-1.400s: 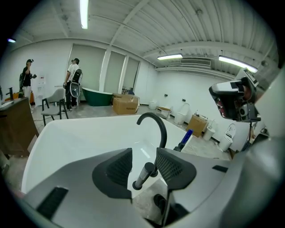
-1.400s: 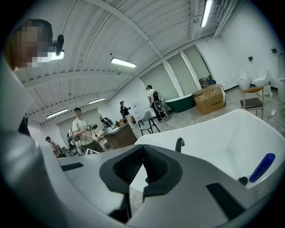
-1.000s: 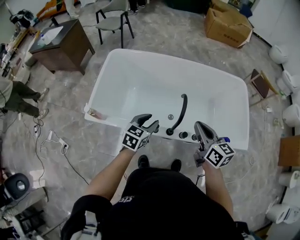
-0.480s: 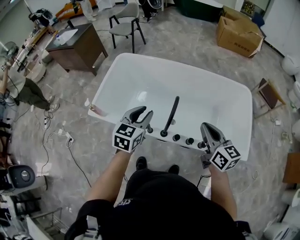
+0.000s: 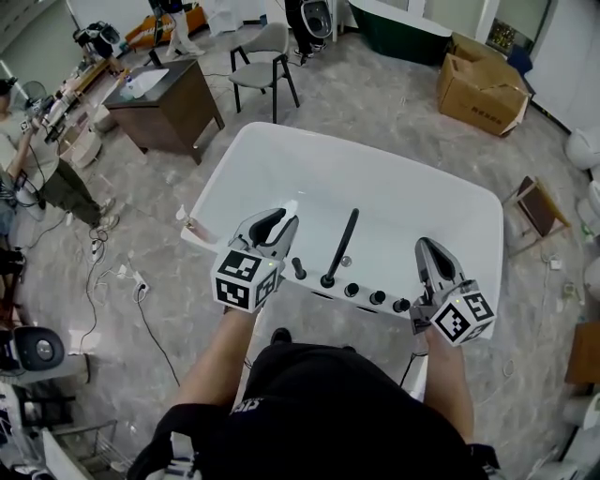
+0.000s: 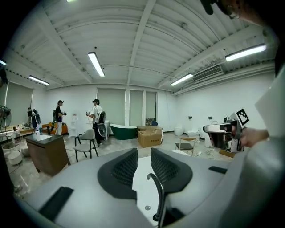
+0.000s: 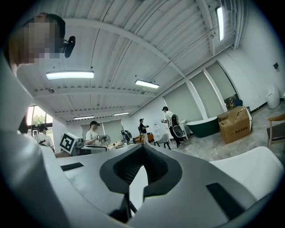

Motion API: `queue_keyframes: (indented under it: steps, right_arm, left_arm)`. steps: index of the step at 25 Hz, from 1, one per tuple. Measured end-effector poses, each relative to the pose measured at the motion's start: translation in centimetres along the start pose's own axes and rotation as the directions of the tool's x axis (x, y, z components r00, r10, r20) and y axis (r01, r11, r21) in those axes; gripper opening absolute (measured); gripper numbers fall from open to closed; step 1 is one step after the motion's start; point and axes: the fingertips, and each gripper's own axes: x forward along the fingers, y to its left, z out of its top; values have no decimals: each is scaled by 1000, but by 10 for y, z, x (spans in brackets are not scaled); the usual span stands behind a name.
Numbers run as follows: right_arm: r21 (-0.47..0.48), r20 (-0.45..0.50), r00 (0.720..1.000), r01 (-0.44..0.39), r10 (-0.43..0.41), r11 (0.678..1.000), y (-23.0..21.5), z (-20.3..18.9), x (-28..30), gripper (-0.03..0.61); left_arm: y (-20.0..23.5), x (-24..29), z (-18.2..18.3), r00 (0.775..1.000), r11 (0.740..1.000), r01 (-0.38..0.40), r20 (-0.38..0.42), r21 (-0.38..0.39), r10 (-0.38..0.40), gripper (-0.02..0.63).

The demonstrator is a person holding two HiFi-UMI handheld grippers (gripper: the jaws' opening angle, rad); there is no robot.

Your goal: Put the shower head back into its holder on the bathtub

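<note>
1. One left gripper [image 5: 286, 217] hovers over the near rim of one white oval bathtub [image 5: 281, 173]. Its two jaws stand apart and have just been closing; nothing sits between them, and only the tub's inside and the spout show through the gap in the left gripper view.
2. One right gripper [image 5: 424, 244] hangs over the same rim, well apart from the left one. Its two jaw tips touch, with nothing between them.
3. One short black rod-shaped shower head [image 5: 298, 269] stands upright in its holder on the rim. It is just beside the left gripper, a little nearer the person than the jaw tips, and neither gripper touches it.
4. One tall, slim black curved spout [image 5: 342, 246] rises from the rim on the far side of the shower head from the left gripper, between the two grippers.
5. Three low round black knobs [image 5: 377, 297] run in a row from the spout's foot toward the right gripper; the last is just beside its jaws.
6. Beyond both grippers, past the tub, stand one grey chair [image 5: 262, 70], one dark brown wooden cabinet [image 5: 178, 108], one brown cardboard box [image 5: 480, 80] and one dark green tub [image 5: 398, 21].
</note>
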Motion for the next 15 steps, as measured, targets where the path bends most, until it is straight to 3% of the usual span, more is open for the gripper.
queue_keyframes:
  steps: [9,15]
  right_arm:
    - [-135,120,993,20,-4,991,27,44,18,12]
    - [-163,132,991,37,-15,986,45,46,21,11]
  left_arm:
    - [32,-7,53,993,999,-19,116,50,13,69]
    - [35,-8,61,990,999,-8,142,37,3,40]
